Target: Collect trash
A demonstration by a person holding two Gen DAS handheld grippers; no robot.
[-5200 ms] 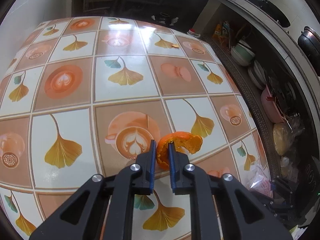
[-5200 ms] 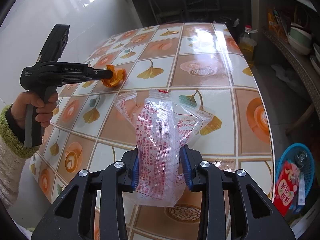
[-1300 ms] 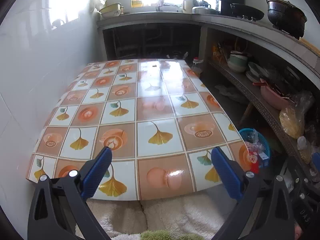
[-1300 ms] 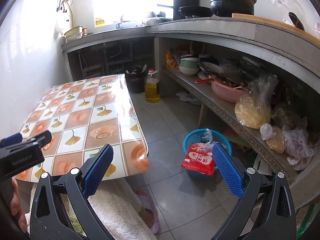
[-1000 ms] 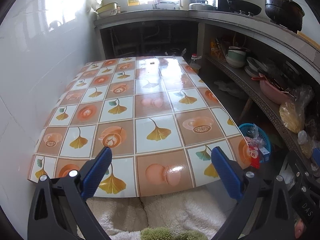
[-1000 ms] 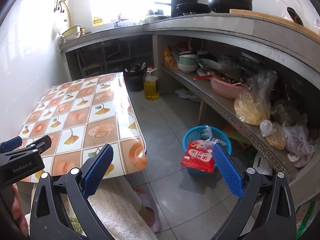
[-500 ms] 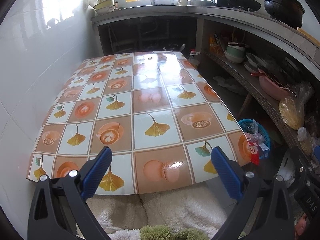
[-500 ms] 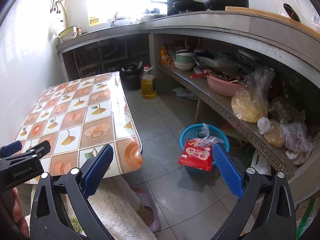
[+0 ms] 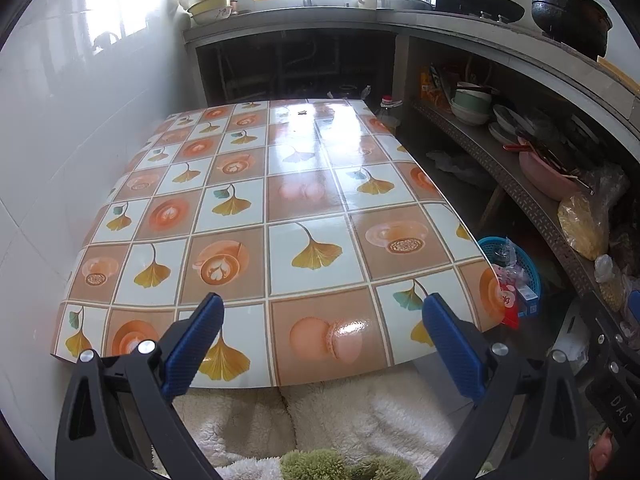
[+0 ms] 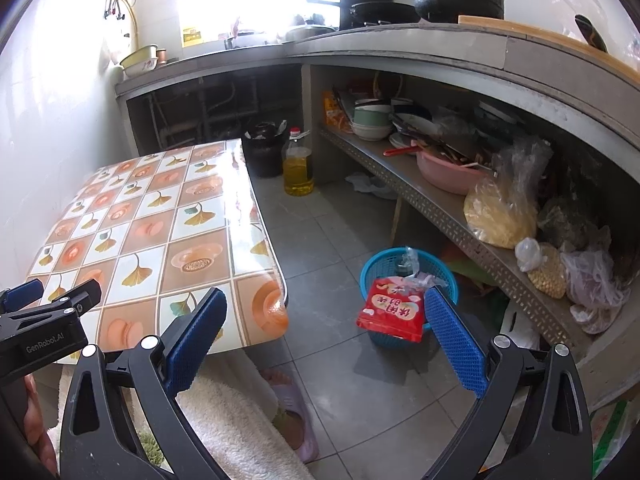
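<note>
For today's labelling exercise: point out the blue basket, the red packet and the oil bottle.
blue basket (image 10: 382, 266): right wrist view, far rim.
red packet (image 10: 394, 308): right wrist view, middle of front face.
oil bottle (image 10: 298, 168): right wrist view, oil-filled body.

Left gripper (image 9: 320, 332): jaws spread wide, blue pads (image 9: 192, 344) well apart, nothing between them; level, pointing forward. Seen from the right wrist camera it sits low at the left edge, a hand (image 10: 36, 436) under it. Right gripper (image 10: 326, 334): jaws spread wide, empty, tilted slightly down.
</note>
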